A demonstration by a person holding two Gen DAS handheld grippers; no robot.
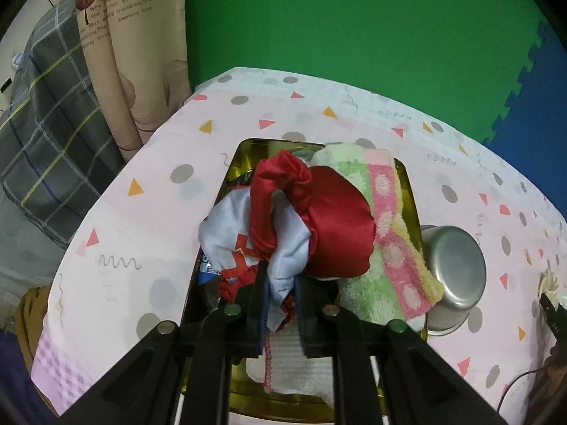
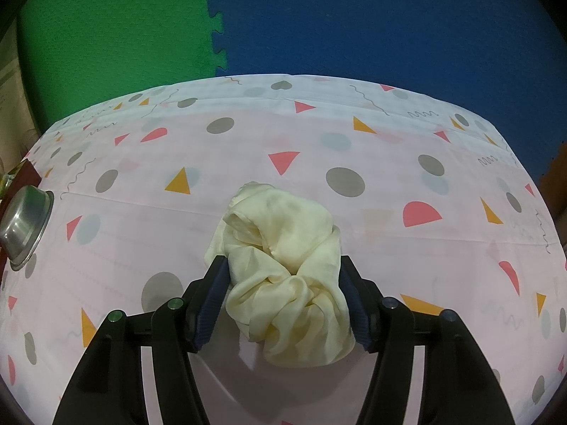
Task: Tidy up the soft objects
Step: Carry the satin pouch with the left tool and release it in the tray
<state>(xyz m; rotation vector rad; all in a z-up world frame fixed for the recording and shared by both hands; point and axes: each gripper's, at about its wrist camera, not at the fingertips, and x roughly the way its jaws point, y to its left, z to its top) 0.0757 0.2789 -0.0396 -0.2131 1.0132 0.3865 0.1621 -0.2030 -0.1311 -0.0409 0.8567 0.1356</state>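
Pinching a white-and-red cloth bundle (image 1: 280,233) between nearly closed jaws, the left gripper (image 1: 280,304) holds it just above the gold tin tray (image 1: 241,163); the fabric fills the narrow gap, so it reads as gripped. The right gripper (image 2: 283,297) stands about half open around a cream scrunchie (image 2: 283,265), one pad touching the fabric's left side, the other at its right edge; whether it squeezes or only brackets is unclear, and the scrunchie seems to rest on the pink patterned tablecloth (image 2: 389,184), well away from the tray. Risks: the bundle's red ruffled part overhangs the striped towel (image 1: 389,233) already lying in the tray, so letting go here could leave it draped over the towel or spilling past the tray's near-left rim; the thin pinch on loose fabric could also slip. An upturned steel bowl (image 1: 453,269) sits touching the tray's right side and could get knocked if the load swings that way. The scrunchie is slippery-looking satin and could squirt out if the jaws close off-centre. Hidden: the tray floor under the cloths, the white waffle cloth (image 1: 301,364) partly behind the fingers, a small blue printed item at the tray's left edge, too covered to identify, and the scrunchie's underside.
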